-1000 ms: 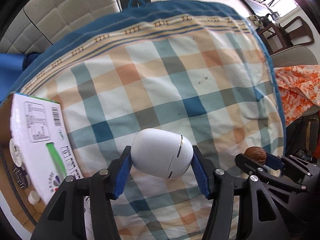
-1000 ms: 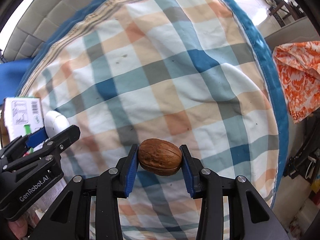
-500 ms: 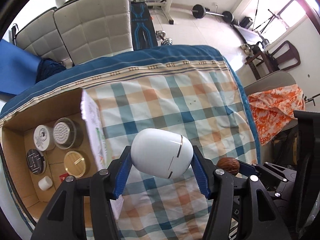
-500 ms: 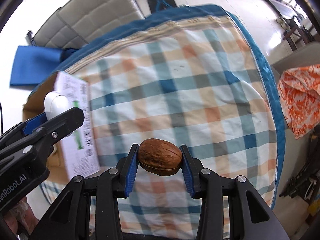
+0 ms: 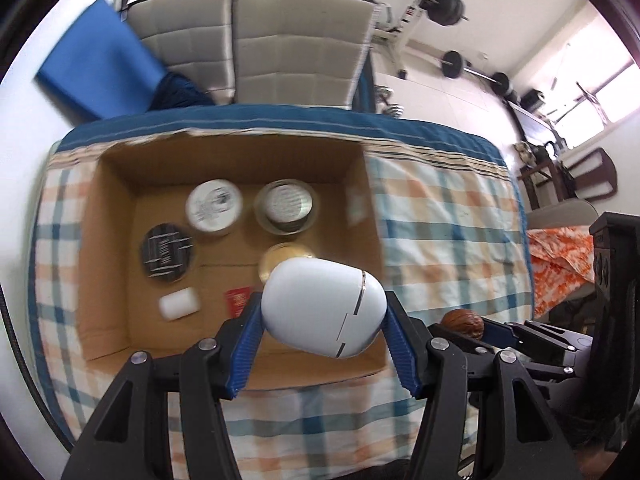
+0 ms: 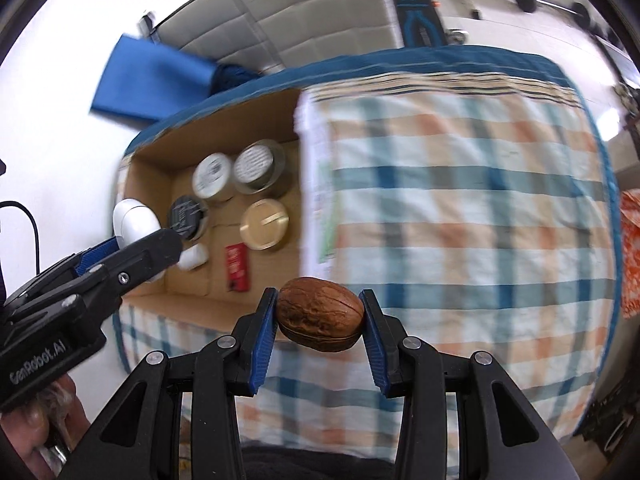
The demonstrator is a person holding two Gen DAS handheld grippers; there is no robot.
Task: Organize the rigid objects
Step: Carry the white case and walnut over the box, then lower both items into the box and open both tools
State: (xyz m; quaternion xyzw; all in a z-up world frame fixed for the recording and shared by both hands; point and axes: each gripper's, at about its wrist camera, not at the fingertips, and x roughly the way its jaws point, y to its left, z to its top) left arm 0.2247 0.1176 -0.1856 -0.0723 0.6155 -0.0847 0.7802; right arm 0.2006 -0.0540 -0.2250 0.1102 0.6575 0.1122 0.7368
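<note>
My left gripper (image 5: 324,312) is shut on a white egg-shaped case (image 5: 324,308) and holds it in the air above the open cardboard box (image 5: 108,216). The case also shows in the right wrist view (image 6: 134,218). My right gripper (image 6: 320,316) is shut on a brown walnut (image 6: 320,314) and holds it above the near edge of the box (image 6: 152,160), to the right of the left gripper. The walnut also shows in the left wrist view (image 5: 462,322).
The box holds several round tins and jars (image 5: 214,206), a small white cylinder (image 5: 179,304) and a red packet (image 5: 238,300). It stands on a checked tablecloth (image 5: 448,232). Padded chairs (image 5: 296,48) stand behind the table. An orange cloth (image 5: 560,260) lies at the right.
Both grippers have risen and drawn back to the left with their objects. The box has come fully into view below them. Both grips are unchanged.
</note>
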